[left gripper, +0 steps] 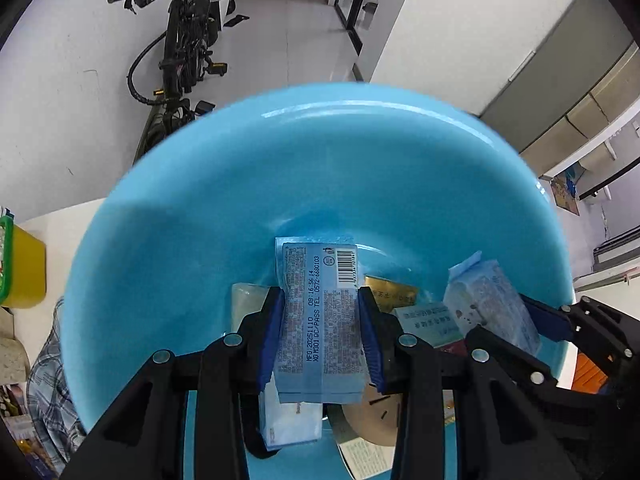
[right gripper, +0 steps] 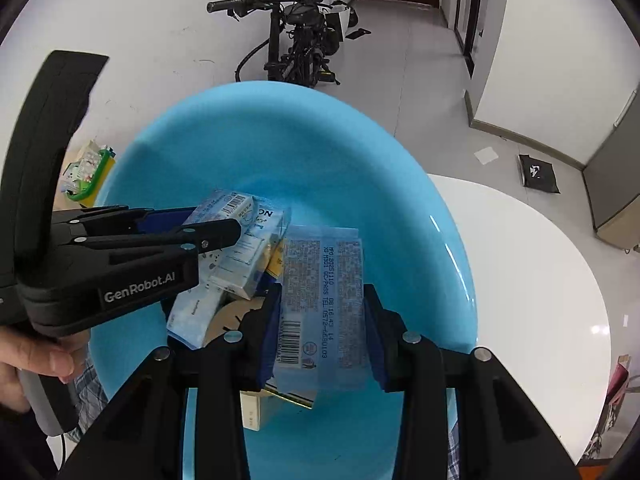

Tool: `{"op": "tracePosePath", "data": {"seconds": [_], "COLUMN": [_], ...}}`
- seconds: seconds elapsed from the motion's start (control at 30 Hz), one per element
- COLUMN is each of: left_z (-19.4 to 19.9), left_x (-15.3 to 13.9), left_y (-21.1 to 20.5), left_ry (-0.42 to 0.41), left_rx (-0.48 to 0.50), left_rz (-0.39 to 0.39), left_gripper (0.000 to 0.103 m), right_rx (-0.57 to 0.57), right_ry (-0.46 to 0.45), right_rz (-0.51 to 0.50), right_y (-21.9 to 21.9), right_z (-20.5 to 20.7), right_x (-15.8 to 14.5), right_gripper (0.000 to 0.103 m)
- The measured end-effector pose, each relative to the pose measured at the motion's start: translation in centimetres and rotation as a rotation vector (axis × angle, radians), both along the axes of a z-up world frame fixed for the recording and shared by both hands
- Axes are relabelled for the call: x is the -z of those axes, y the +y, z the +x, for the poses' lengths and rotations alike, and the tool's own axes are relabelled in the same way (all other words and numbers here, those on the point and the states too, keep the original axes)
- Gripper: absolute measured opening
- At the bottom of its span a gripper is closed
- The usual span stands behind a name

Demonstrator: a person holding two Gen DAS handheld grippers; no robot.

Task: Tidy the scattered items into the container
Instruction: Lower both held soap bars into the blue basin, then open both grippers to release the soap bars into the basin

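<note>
A large blue basin [left gripper: 224, 208] fills both views, also seen in the right wrist view [right gripper: 304, 148]. My left gripper [left gripper: 320, 300] is shut on a light blue tissue packet [left gripper: 320, 320] and holds it over the basin's inside. My right gripper [right gripper: 322, 296] is shut on a second light blue tissue packet [right gripper: 324, 304] over the same basin. The right gripper also shows at the right of the left wrist view [left gripper: 508, 312], and the left gripper at the left of the right wrist view [right gripper: 224, 224]. Several small boxes and packets [right gripper: 192, 316] lie on the basin's bottom.
The basin stands on a round white table [right gripper: 540, 280]. A yellow tub with a green rim [left gripper: 20, 268] stands at the table's left. A black bicycle [right gripper: 296, 44] leans against the far wall. A grey cabinet [left gripper: 560, 64] stands at the right.
</note>
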State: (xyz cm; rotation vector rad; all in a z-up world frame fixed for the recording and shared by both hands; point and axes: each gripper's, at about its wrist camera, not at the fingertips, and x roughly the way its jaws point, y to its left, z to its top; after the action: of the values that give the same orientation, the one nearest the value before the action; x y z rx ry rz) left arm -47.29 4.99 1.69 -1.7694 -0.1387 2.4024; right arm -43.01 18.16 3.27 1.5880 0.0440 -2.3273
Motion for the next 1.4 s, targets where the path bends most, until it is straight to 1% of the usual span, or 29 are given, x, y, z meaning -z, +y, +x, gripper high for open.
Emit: {"op": "tracePosePath", "data": {"seconds": [0.13, 0.2, 0.33, 0.37, 0.4, 0.43, 0.5, 0.6, 0.7, 0.77, 0.8, 0.9, 1.0, 1.13, 1.2, 1.27, 1.37, 1.4], "left_z": [-0.4, -0.6, -0.5, -0.5, -0.6, -0.6, -0.5, -0.2, 1.1, 2.0, 1.9, 3.2, 4.4, 5.0, 4.9, 5.0, 5.2, 5.1], "left_x": [0.5, 0.7, 0.6, 0.6, 0.6, 0.6, 0.2, -0.6, -2.6, -4.1, -4.3, -5.9, -7.0, -7.3, -7.1, -6.7, -6.6, -6.5], "left_y": [-0.2, -0.7, -0.7, -0.7, -0.7, -0.8, -1.0, -1.4, -2.3, -3.5, -4.0, -5.5, -7.1, -9.6, -10.4, -10.4, -9.7, -9.7], "left_ry": [0.001, -0.007, 0.001, 0.000, -0.004, -0.008, 0.004, 0.010, 0.041, 0.066, 0.069, 0.089, 0.102, 0.109, 0.094, 0.082, 0.098, 0.097], "left_rx": [0.001, -0.012, 0.004, -0.001, -0.006, -0.011, -0.020, -0.006, 0.007, -0.005, -0.007, -0.029, -0.048, -0.070, -0.084, -0.075, -0.065, -0.060], "left_rz": [-0.027, -0.008, -0.008, -0.002, 0.001, 0.012, 0.029, 0.025, 0.021, 0.003, 0.000, 0.002, 0.022, 0.032, 0.029, 0.027, -0.020, -0.015], "left_gripper": [0.039, 0.039, 0.039, 0.041, 0.049, 0.062, 0.071, 0.071, 0.071, 0.071, 0.071, 0.071, 0.071, 0.071, 0.071, 0.071, 0.071, 0.071], "right_rx": [0.002, -0.001, 0.000, 0.000, 0.000, -0.001, -0.001, 0.001, -0.006, -0.009, -0.011, -0.023, -0.041, -0.051, -0.052, -0.036, -0.040, -0.039], "right_ry": [0.001, 0.003, 0.003, 0.004, 0.004, 0.004, 0.003, 0.001, 0.001, 0.006, 0.007, 0.009, 0.013, -0.002, -0.008, -0.011, -0.018, -0.014], "right_rz": [-0.003, -0.003, -0.002, -0.001, 0.001, 0.000, -0.001, 0.005, 0.013, 0.008, 0.007, 0.034, 0.048, 0.038, 0.037, 0.039, 0.045, 0.049], "right_y": [0.0, -0.1, -0.2, -0.2, -0.3, -0.3, -0.4, -0.4, -1.1, -1.9, -2.3, -4.3, -6.3, -8.1, -8.2, -8.2, -8.4, -8.4], "right_z": [-0.1, -0.1, -0.2, -0.2, -0.2, -0.1, 0.0, 0.1, 0.1, 0.0, -0.1, -0.3, -0.5, -1.4, -1.6, -2.0, -2.2, -2.2], "right_x": [0.1, 0.1, 0.0, 0.0, 0.0, 0.0, -0.1, -0.1, -0.3, -0.6, -0.6, -0.5, -0.2, 0.6, 1.1, 1.5, 1.9, 2.0], "right_gripper": [0.036, 0.036, 0.036, 0.036, 0.036, 0.036, 0.036, 0.036, 0.036, 0.036, 0.036, 0.036, 0.036, 0.036, 0.036, 0.036, 0.036, 0.036]}}
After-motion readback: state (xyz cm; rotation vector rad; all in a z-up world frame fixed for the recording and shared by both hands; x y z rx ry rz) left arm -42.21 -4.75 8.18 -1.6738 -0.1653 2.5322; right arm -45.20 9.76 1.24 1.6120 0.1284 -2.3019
